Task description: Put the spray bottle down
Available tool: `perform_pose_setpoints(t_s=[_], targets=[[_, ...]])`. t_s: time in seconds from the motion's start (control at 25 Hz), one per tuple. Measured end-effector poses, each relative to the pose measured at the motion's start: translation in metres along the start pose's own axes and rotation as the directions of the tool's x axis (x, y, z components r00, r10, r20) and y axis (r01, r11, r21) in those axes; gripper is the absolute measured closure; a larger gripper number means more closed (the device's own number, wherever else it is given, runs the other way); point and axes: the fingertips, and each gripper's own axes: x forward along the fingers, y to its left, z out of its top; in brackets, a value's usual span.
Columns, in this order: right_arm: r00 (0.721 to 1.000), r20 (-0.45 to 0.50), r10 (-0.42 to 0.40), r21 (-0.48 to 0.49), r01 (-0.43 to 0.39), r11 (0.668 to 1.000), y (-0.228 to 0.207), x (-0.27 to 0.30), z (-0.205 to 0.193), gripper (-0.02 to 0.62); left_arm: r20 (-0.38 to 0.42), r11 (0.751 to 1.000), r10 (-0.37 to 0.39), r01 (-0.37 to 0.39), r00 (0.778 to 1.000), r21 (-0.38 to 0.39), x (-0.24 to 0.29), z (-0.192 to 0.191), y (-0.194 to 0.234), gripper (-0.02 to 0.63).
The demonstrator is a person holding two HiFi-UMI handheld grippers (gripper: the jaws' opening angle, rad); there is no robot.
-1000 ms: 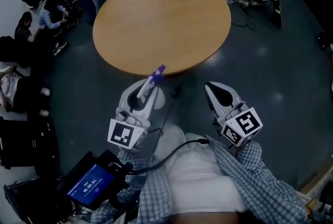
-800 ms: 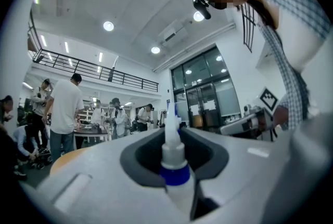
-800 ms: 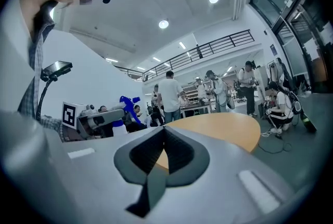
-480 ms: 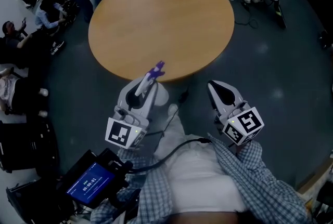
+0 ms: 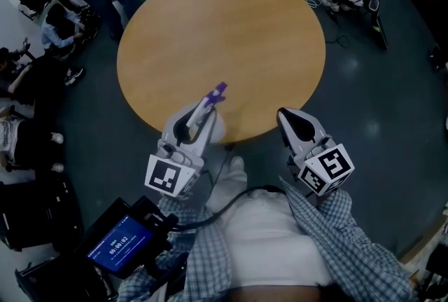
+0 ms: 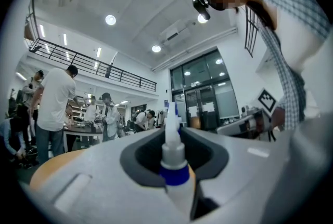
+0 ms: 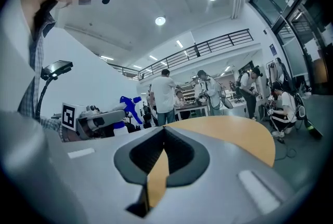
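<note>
You have brought your left gripper (image 5: 201,117), clamped on the spray bottle (image 5: 211,99), and closed, empty right gripper (image 5: 284,115) up to the table (image 5: 224,20) edge; next, stand the bottle there.

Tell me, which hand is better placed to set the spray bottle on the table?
Left. The left gripper grips the spray bottle at the near edge of the table. The right gripper holds nothing.
</note>
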Motion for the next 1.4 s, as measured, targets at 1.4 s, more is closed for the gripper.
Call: perform_pose_setpoints(t_s=[1.4], targets=[[0.995,-0.098,-0.007,0.015,0.009,1.000,-0.048,0.130,-0.010,0.592,-0.108,0.992,-0.089,0.079,0.990,-0.094,0.071,-0.082,0.103,0.514]])
